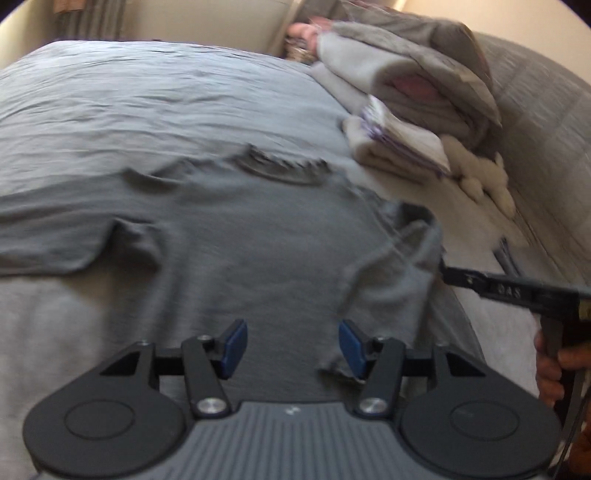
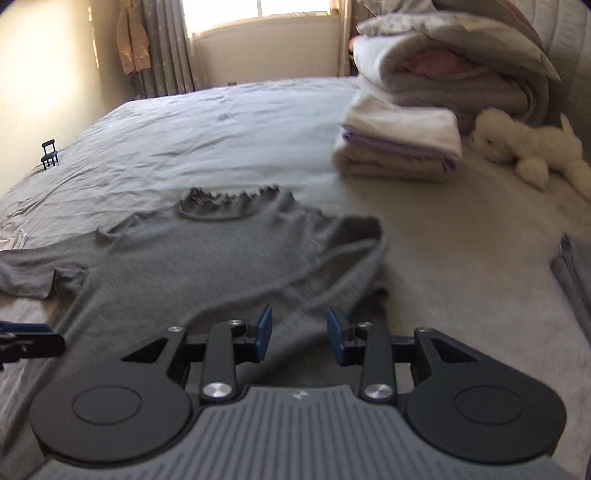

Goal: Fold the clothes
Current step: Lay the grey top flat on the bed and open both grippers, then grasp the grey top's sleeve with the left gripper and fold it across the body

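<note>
Sweater: grey knit sweater (image 2: pixel 207 266) lies spread on the bed (image 2: pixel 461 258), frilled neckline away from the grippers; its right sleeve (image 2: pixel 351 254) is doubled in over the body, the other sleeve out flat.
Left gripper (image 1: pixel 291 345): jaws wide, holding nothing — low over the hem.
Right gripper (image 2: pixel 299 338): jaws apart, empty, near the folded-in sleeve.
Nearby: folded linens (image 2: pixel 399 147), plush toy (image 2: pixel 517 147).
Risk: pinching one knit layer only — the fold drags skewed; the bedsheet could bunch under it.

sunlit window (image 2: pixel 258 9) (curtained) behind grey bed (image 2: pixel 221 122)
</note>
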`<state>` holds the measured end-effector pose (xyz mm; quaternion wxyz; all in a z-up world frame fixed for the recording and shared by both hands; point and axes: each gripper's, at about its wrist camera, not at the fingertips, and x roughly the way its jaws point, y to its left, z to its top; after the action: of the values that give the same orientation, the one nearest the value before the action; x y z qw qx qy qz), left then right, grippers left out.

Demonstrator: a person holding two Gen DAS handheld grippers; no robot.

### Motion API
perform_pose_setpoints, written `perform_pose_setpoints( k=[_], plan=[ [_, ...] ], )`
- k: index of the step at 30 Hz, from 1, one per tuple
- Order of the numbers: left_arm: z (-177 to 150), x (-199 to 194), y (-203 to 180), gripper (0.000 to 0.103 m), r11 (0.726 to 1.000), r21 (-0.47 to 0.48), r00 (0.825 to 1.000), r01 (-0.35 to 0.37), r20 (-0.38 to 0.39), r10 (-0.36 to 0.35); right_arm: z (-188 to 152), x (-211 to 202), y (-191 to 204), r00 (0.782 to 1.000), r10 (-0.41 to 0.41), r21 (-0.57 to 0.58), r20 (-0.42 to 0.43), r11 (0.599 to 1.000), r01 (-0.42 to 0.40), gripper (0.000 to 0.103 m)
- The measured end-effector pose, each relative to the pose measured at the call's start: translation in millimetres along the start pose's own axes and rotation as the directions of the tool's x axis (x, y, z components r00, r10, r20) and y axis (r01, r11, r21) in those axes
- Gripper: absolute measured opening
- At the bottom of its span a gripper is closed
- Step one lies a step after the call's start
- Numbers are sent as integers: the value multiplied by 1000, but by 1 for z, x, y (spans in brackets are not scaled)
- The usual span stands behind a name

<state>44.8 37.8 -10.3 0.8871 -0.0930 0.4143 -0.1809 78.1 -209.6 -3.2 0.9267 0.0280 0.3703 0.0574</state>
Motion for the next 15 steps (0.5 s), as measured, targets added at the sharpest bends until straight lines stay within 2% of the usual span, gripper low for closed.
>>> perform_pose_setpoints(
  k=[3, 7, 9, 11, 13, 14, 15],
  plan=[
    [-10, 16, -24, 57, 993, 78, 996, 87, -25, -85, 0, -3, -20, 1000, 12, 46, -14, 999, -12, 37],
    [-19, 31, -50, 57, 981, 189, 998, 50, -51, -41, -1, -12, -46, 999, 41, 111, -1, 993, -41, 37],
    [-23, 37, -60, 55, 972, 233, 998, 20, -61, -6, -4, -15, -55, 999, 38, 101, -10, 994, -37, 37],
    [-26, 43, -70, 43, 961, 277, 997, -9, -69, 30, -7, -18, -59, 1000, 20, 72, -9, 997, -19, 37],
    [-25, 46, -77, 14, 958, 285, 996, -22, -80, 46, -12, -19, -66, 1000, 5, 65, -12, 998, -4, 37],
    [-22, 47, -78, 4, 964, 266, 995, -21, -89, 46, -14, -19, -70, 1000, 5, 69, -18, 998, -3, 37],
    [-18, 47, -79, 4, 972, 236, 995, -13, -97, 37, -15, -19, -75, 1000, 6, 76, -26, 997, -4, 37]
  ],
)
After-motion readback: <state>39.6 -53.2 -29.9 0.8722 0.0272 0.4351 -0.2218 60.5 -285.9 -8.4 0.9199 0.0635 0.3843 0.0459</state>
